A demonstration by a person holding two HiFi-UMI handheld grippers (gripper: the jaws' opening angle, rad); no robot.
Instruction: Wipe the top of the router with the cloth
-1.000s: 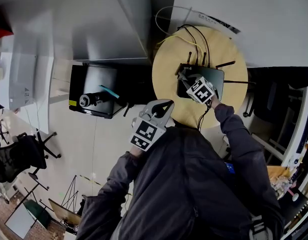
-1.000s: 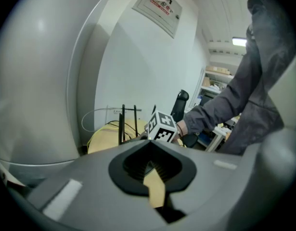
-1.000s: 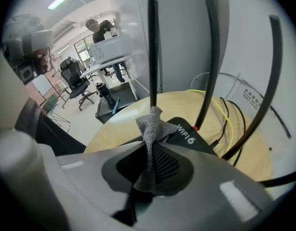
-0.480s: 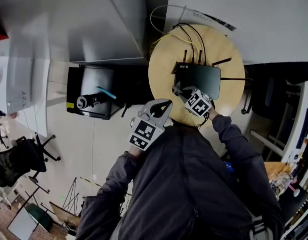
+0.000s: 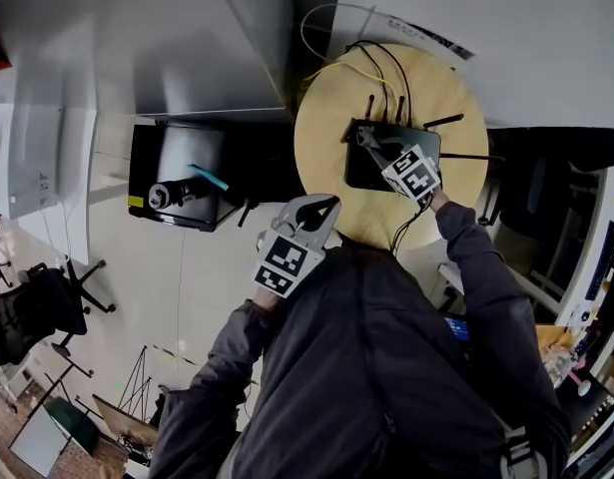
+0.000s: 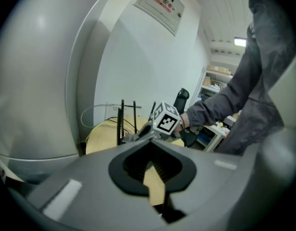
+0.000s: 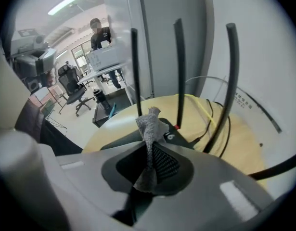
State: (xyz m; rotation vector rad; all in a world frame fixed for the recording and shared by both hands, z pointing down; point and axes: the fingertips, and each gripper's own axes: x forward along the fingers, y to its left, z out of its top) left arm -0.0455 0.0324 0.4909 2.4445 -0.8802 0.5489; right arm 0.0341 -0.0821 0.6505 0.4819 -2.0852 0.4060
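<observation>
A black router [image 5: 394, 160] with upright antennas lies on the round wooden table [image 5: 336, 118]. My right gripper [image 5: 366, 141] is over the router's far left part, shut on a grey cloth [image 7: 149, 129]. In the right gripper view the cloth sticks up out of the jaws over the router [image 7: 179, 139], with antennas [image 7: 180, 71] just beyond. My left gripper [image 5: 327, 206] hangs off the table's near left edge, shut with nothing in it. In the left gripper view the right gripper's marker cube [image 6: 166, 120] and the table [image 6: 103, 139] show ahead.
Yellow and black cables [image 5: 371, 63] run off the back of the table. A black case [image 5: 179, 183] with a roll and a teal tool lies on the floor to the left. An office chair [image 5: 39, 307] stands far left. A person [image 7: 100, 32] stands at a distant desk.
The right gripper with the cloth drew back to the router's near left corner, then moved forward over the router's far left part. The left gripper stayed put.
</observation>
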